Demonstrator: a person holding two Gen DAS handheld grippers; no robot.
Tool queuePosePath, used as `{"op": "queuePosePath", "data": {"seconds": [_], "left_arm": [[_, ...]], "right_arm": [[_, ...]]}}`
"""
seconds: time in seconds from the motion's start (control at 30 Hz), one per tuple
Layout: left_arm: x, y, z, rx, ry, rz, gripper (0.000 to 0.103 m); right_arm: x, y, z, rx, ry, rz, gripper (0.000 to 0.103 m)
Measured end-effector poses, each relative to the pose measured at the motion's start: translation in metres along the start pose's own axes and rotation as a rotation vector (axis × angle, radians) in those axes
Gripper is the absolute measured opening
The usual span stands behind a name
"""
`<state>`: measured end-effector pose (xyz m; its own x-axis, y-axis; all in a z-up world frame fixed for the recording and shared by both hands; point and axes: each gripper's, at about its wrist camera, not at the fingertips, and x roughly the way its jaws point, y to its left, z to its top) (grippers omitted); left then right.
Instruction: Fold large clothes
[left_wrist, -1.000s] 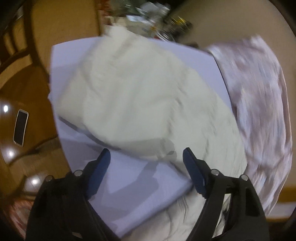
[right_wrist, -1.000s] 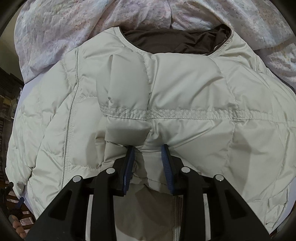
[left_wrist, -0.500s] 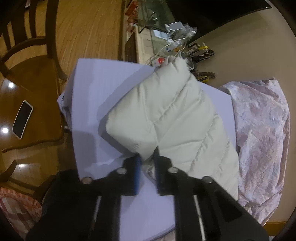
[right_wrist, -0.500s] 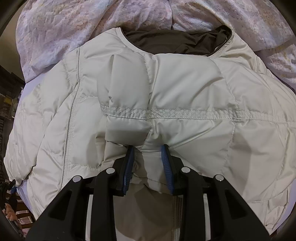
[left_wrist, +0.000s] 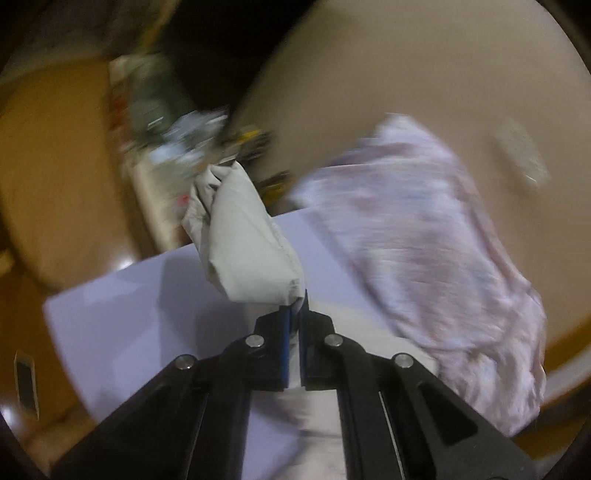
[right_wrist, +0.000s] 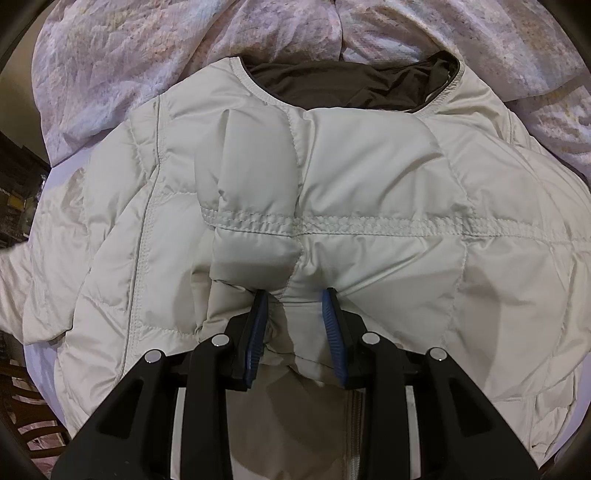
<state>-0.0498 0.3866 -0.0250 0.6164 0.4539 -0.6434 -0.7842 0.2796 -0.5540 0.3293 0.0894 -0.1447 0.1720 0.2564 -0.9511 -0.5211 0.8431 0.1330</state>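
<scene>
Two grippers: both were on one cream down jacket (right_wrist: 332, 192), spread on a lavender sheet (left_wrist: 122, 314) with a floral quilt (right_wrist: 147, 48) along its far edge.
Left gripper (left_wrist: 294, 314): jaws pressed nearly together, clamped on the end of the jacket's sleeve (left_wrist: 247, 251), and the frame was smeared with motion blur.
Sleeve axis: it ran straight away from the left jaws toward the sheet's far edge, looking lifted clear of it, though the blur left that unsure.
Right gripper (right_wrist: 295, 306): jaws partly apart, a fold of quilted shell bunched between the blue pads (right_wrist: 258, 325); it read as a pinch at mid-chest, just below the stitched band.
Jacket position: collar and dark lining (right_wrist: 351, 85) lay at the far side against the quilt, the zipper running back under the right gripper.
Coming move, my call: the sleeve had to cross inward over the body, so the left gripper was the mover and the right the anchor.
Only the left view: wooden floor, cluttered shelf, a phone (left_wrist: 26, 384).
Only the right view: the whole torso, collar and seams.
</scene>
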Motion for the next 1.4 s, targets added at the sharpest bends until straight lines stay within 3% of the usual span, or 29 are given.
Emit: {"op": "queuePosePath", "data": {"seconds": [0.13,0.23,0.43,0.57,0.73,0.9,1.0,1.07,1.13,1.27,1.4], "left_arm": [[-0.005,-0.082,-0.004,0.160,0.009,-0.181,0.003],[-0.005,-0.141,-0.023,0.271,0.043,-0.299,0.003],[0.006,-0.236,-0.088,0.465,0.161,-0.464,0.003],[0.029,-0.274,-0.138,0.535,0.277,-0.504,0.003],[0.065,-0.296,-0.200,0.619,0.413,-0.480,0.003],[0.105,-0.303,-0.265,0.748,0.537,-0.380,0.005],[0.117,-0.290,-0.290,0.783,0.630,-0.329,0.021],[0.115,-0.278,-0.289,0.759,0.645,-0.327,0.054],[0.111,-0.263,-0.281,0.733,0.625,-0.318,0.066],[0.109,-0.241,-0.254,0.719,0.582,-0.242,0.068],[0.106,-0.208,-0.222,0.707,0.532,-0.135,0.068]], "right_arm": [[-0.007,-0.006,-0.001,0.020,0.013,0.048,0.035],[-0.020,-0.016,-0.007,0.040,0.002,0.102,0.043],[-0.058,-0.052,-0.023,0.087,-0.117,0.082,0.050],[-0.073,-0.092,-0.034,0.164,-0.150,0.060,0.050],[-0.078,-0.130,-0.051,0.239,-0.159,0.029,0.050],[-0.082,-0.156,-0.064,0.283,-0.160,0.003,0.050],[-0.091,-0.161,-0.064,0.285,-0.190,0.007,0.050],[-0.100,-0.157,-0.061,0.276,-0.223,0.033,0.050],[-0.108,-0.147,-0.053,0.247,-0.260,0.087,0.047],[-0.113,-0.102,-0.032,0.108,-0.297,0.215,0.029],[-0.094,-0.061,-0.014,-0.023,-0.261,0.206,0.022]]}}
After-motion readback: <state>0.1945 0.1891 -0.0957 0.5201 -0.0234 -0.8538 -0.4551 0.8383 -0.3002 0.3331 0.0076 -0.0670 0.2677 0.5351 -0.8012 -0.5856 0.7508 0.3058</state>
